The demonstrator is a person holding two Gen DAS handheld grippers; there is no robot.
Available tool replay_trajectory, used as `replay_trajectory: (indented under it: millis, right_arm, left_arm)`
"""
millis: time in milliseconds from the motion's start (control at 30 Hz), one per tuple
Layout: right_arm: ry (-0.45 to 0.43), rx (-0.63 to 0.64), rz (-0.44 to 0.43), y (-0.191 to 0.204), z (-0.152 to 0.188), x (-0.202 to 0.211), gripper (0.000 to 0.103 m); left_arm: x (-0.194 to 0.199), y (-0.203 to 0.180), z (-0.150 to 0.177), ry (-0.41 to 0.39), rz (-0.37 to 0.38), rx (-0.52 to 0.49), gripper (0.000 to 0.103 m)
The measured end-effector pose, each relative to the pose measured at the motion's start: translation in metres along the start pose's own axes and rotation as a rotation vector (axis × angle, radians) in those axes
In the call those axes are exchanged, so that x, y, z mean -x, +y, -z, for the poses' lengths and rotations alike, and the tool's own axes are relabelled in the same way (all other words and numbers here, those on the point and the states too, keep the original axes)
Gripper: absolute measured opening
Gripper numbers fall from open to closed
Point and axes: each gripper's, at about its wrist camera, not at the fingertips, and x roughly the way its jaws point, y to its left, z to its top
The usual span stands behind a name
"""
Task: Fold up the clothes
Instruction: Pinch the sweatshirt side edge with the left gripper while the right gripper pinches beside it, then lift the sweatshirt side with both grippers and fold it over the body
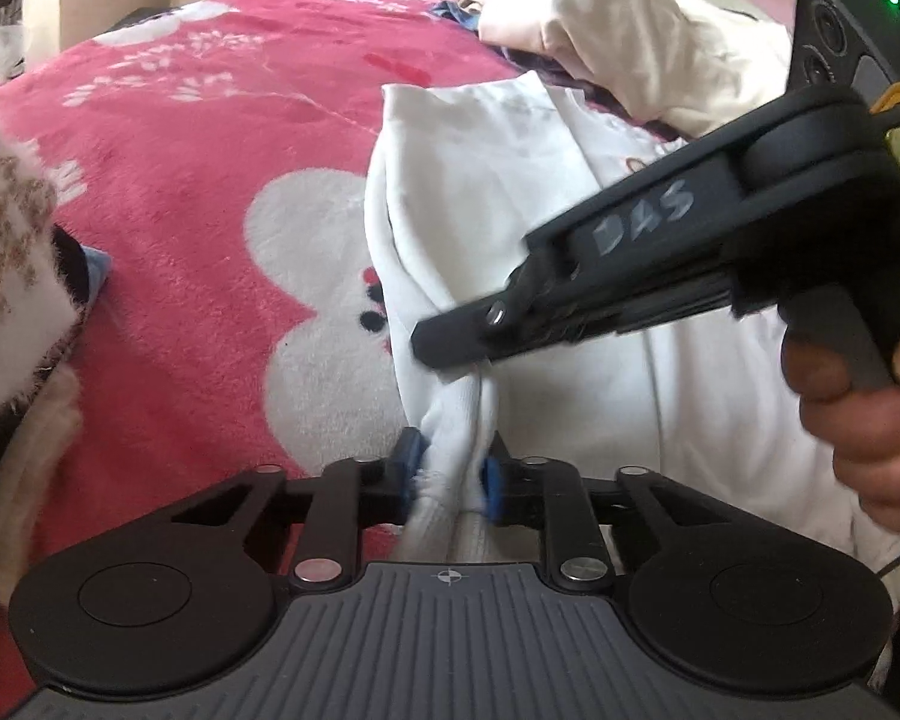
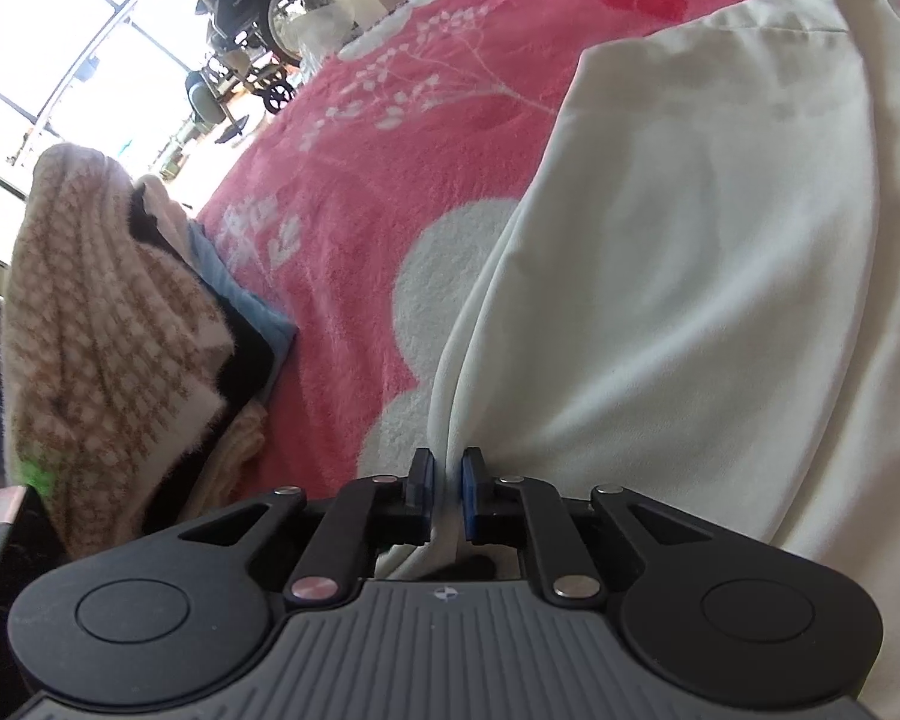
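A white garment (image 1: 480, 210) lies spread on the pink blanket, its folded edge running toward me. My left gripper (image 1: 450, 474) is shut on a bunched fold of that garment, with white cloth pinched between the blue pads. Just beyond it, my right gripper (image 1: 441, 348) comes in from the right, held by a hand (image 1: 870, 420), its tip down on the same fold. In the right wrist view, the right gripper (image 2: 448, 480) is shut on the thin left edge of the white garment (image 2: 690, 270), with cloth between its pads.
A pink blanket (image 1: 210, 210) with white flower shapes covers the bed. A stack of folded clothes topped by a brown-checked knit (image 2: 102, 312) sits at the left. More loose pale clothes (image 1: 600, 18) are heaped at the back. Windows and a wheelchair (image 2: 270, 0) lie beyond the bed.
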Motion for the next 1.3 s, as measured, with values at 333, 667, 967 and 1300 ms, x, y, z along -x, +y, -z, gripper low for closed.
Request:
replay_trajectory:
  millis: [333, 667, 967, 1300]
  right_arm:
    - [-0.097, 0.004, 0.149, -0.011, -0.098, -0.005, 0.048]
    - [0.049, 0.186, 0.359, -0.001, -0.148, -0.066, 0.051]
    - [0.072, 0.293, 0.438, 0.0, -0.142, -0.076, 0.029]
    - [-0.047, 0.199, 0.421, -0.032, -0.143, -0.017, 0.008]
  left_arm:
    - [0.033, -0.027, 0.007, -0.167, 0.031, -0.144, 0.015]
    - [0.033, -0.042, 0.007, -0.195, 0.069, -0.253, 0.014]
    - [0.032, -0.042, 0.005, -0.204, 0.098, -0.255, 0.014]
    - [0.029, -0.047, -0.012, -0.235, 0.157, -0.264, 0.014]
